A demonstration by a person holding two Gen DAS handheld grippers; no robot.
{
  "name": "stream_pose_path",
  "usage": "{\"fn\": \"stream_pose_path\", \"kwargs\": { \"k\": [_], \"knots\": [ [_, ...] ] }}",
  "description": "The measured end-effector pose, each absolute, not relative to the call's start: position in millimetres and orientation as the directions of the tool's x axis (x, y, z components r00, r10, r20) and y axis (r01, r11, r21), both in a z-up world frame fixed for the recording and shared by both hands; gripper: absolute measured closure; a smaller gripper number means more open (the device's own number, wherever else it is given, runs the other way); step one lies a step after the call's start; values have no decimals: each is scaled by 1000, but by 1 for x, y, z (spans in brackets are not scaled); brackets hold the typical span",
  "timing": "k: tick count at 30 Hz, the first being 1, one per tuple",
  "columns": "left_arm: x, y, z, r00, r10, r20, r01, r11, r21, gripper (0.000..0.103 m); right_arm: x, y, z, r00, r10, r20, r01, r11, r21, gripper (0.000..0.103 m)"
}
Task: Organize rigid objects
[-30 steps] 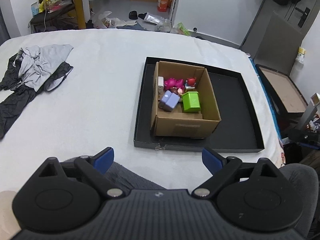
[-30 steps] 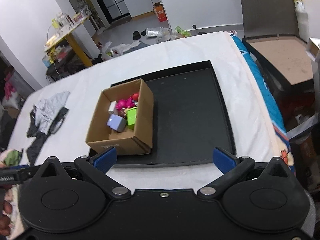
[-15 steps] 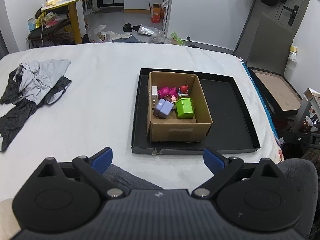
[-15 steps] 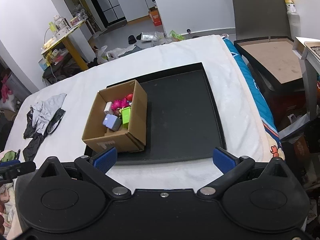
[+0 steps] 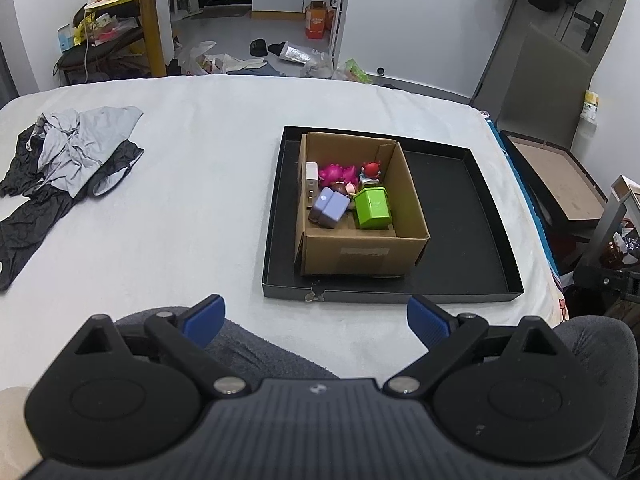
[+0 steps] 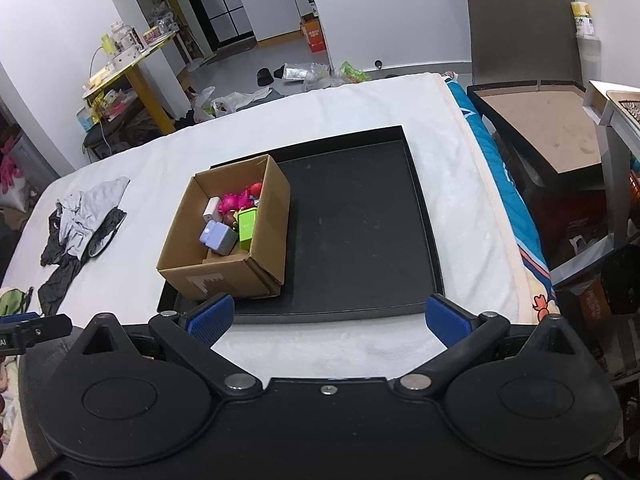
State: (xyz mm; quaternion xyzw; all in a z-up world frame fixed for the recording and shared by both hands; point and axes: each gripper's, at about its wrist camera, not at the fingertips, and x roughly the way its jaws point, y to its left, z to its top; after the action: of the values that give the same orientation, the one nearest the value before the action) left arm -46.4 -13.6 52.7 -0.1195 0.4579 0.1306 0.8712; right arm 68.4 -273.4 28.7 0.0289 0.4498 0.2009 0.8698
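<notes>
The left gripper (image 5: 314, 318) is spread wide and holds nothing, well back from the tray over the near edge of the bed (image 5: 200, 184). The right gripper (image 6: 328, 318) is equally wide and empty, above the tray's near rim. The black tray (image 5: 472, 216) lies on the white bed; its right part is bare. A cardboard box (image 5: 362, 254) stands in its left part. Inside are a green block (image 5: 374, 208), a lilac block (image 5: 329, 207), a pink toy (image 5: 336, 174), a red-topped figure (image 5: 370, 169) and a white piece (image 5: 311, 174). Crumpled clothes (image 5: 76, 152) lie far left.
</notes>
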Motion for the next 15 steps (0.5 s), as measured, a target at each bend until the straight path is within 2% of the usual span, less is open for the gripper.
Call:
{"fn": "stream_pose_path", "kwargs": {
  "k": [15],
  "knots": [
    [-47,-12,53,548,104,-830,-333,937,-102,6,65,-270,28,520,368,-771,-328,919,217,0]
  ]
}}
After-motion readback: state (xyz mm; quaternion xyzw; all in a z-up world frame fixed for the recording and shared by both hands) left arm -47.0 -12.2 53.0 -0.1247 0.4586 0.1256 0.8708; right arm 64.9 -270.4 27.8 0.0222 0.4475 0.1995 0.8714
